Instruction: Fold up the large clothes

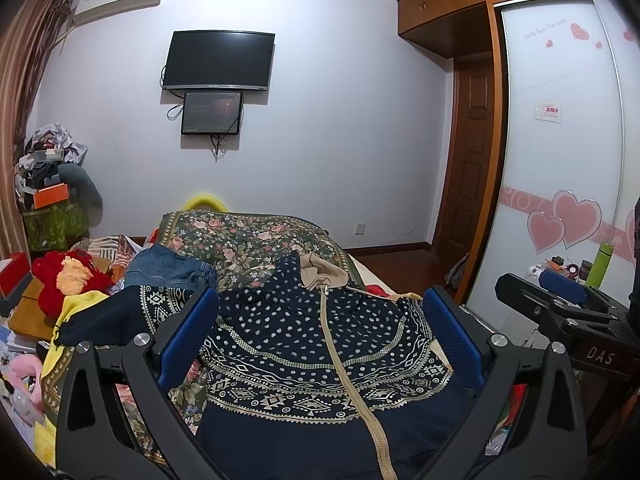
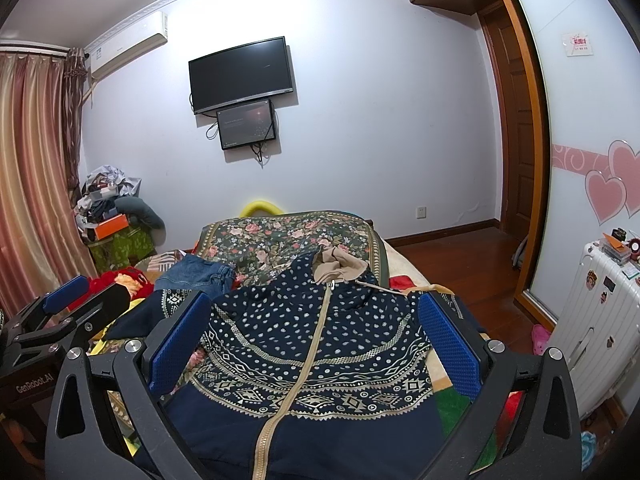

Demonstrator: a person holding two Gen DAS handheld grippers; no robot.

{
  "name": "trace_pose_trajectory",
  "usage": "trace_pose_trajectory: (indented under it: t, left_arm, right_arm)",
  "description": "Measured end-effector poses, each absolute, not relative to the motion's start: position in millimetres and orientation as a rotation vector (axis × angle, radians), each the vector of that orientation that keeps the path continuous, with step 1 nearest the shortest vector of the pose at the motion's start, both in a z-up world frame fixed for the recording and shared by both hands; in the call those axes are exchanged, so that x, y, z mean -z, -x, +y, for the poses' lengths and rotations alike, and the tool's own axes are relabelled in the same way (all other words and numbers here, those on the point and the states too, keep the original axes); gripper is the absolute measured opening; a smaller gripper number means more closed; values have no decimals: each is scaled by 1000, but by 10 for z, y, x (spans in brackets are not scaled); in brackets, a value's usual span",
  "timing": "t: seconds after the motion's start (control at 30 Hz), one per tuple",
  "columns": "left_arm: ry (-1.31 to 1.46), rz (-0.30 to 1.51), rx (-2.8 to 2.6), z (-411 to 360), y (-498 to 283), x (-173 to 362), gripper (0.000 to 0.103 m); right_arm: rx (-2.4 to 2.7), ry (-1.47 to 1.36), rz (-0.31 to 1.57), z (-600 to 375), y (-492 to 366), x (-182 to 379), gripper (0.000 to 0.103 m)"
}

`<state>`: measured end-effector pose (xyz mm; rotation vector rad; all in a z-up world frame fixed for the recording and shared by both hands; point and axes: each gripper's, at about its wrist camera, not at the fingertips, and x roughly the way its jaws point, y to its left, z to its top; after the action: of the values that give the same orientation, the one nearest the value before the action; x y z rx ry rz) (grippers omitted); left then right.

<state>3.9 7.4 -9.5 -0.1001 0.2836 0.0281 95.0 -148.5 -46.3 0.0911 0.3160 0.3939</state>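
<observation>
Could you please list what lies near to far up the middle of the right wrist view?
Navy patterned zip-up hoodie → its beige hood → floral bedspread → yellow foam tube → small screen → black wall television.

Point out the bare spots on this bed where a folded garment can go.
The floral bedspread is bare beyond the tan hood of the navy patterned zip jacket, up to the far edge. The left is crowded: folded blue jeans and a red fluffy toy. Both open grippers, left and right, hang over the jacket.

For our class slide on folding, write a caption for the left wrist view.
Open left gripper poised above a zipped navy patterned hoodie spread on a floral bedspread.
</observation>
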Motion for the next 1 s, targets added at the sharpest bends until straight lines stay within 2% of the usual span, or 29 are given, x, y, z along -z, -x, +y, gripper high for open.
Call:
trace_pose_trajectory:
  t: [0.67,1.0]
  left_arm:
    - [113,310,-32,105,-114,120,103]
    - [114,314,-94,362,-235,153,103]
  right_arm:
    - [-392,-79,343,-1438,-1024,530,103]
    - [-394,-60,372,-1342,-1164,568,103]
